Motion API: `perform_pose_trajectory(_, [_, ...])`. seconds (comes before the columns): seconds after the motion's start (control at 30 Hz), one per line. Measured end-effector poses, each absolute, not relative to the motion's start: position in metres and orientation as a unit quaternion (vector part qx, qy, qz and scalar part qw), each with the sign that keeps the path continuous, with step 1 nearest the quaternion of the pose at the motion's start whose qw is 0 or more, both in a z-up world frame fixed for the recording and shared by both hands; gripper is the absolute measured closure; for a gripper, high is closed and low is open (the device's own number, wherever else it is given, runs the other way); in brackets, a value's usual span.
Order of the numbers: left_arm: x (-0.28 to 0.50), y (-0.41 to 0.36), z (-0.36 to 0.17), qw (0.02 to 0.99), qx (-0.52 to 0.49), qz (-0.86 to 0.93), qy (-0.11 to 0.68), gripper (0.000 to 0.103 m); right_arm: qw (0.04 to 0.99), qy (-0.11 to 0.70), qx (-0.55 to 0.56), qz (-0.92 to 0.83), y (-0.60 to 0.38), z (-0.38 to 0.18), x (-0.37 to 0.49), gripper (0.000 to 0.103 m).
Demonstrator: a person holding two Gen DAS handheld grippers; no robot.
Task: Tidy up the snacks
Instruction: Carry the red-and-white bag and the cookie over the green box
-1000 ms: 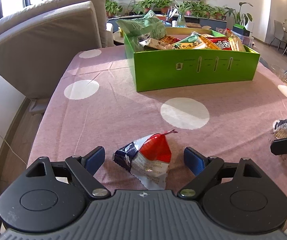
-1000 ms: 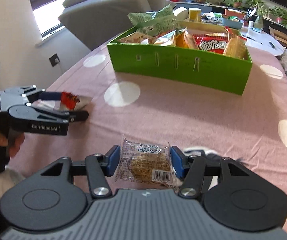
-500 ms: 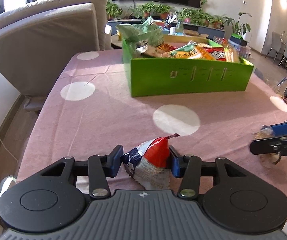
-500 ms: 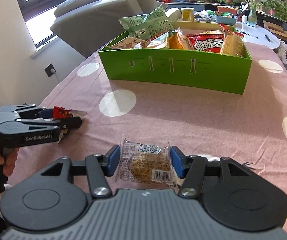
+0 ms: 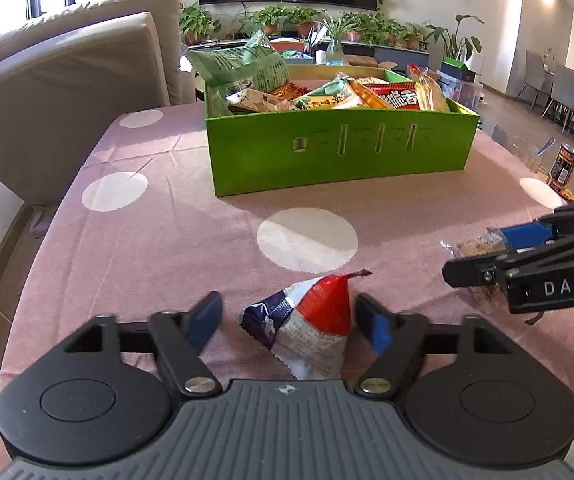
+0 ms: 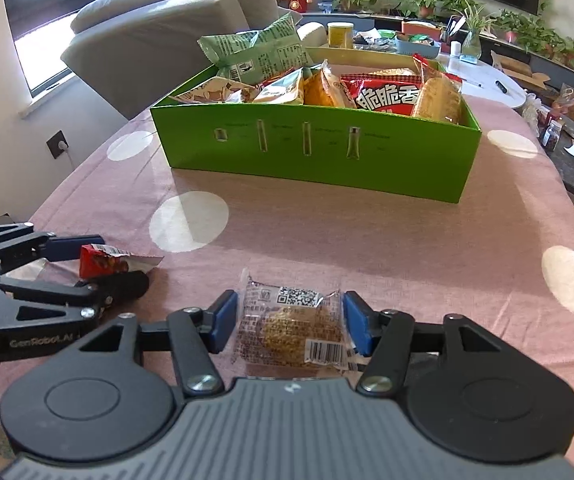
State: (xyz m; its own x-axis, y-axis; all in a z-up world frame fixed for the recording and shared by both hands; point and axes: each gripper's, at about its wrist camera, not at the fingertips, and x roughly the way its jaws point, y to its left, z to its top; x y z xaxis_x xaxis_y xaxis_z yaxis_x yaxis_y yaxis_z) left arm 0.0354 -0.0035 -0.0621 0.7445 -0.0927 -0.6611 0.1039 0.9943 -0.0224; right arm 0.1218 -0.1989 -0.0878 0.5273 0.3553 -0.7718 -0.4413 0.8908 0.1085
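Left jaws: left gripper (image 5: 289, 318) released; 0.5 s ago clenched on red-and-blue packet (image 5: 307, 330), now gaps both sides.
Right jaws: right gripper (image 6: 289, 322) pads slightly parted since 0.5 s ago; left pad clear of the clear cracker packet (image 6: 293, 330), right pad at its edge.
Packets: each lies between its jaws, on the surface (image 6: 387, 240).
Surroundings: green box (image 6: 319, 156) of snacks stands beyond, path unobstructed; sofa (image 5: 67, 92) behind.

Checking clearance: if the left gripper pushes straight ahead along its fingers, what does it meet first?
The red, white and blue snack packet, lying between the open fingers of the left gripper. Past it, only pink tablecloth, then probably the green box, though depth is uncertain.
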Motion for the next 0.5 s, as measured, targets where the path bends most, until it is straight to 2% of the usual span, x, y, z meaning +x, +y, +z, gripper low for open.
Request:
perform_pose_trajectory(0.03, [0.0360, -0.0032, -0.0620, 0.934, 0.009, -0.052, 0.353, 0.028, 0.872, 0.430, -0.050, 0.227, -0.1995, -0.0879, 0.1212, 0.011])
perform_pose_trajectory(0.13, [0.0371, -0.0035, -0.0625, 0.933, 0.015, -0.050, 0.357, 0.027, 0.872, 0.434, -0.052, 0.221, -0.2003, -0.0878, 0.1180, 0.001])
perform_pose_trajectory(0.3, [0.0393, -0.0087, -0.0663, 0.930, 0.026, -0.063, 0.361, 0.028, 0.869, 0.441, -0.050, 0.217, -0.2018, -0.0895, 0.1156, 0.000])
perform_pose_trajectory(0.33, [0.0390, -0.0092, -0.0660, 0.931, 0.027, -0.065, 0.359, 0.031, 0.870, 0.441, -0.049, 0.216, -0.2018, -0.0905, 0.1160, 0.000])
perform_pose_trajectory(0.4, [0.0383, -0.0092, -0.0639, 0.932, 0.026, -0.070, 0.354, 0.057, 0.874, 0.434, -0.052, 0.214, -0.2015, -0.0902, 0.1152, 0.000])
perform_pose_trajectory(0.5, [0.0384, -0.0059, -0.0601, 0.931, 0.007, -0.067, 0.359, 0.059, 0.872, 0.435, -0.039, 0.223, -0.2028, -0.0867, 0.1153, 0.002])
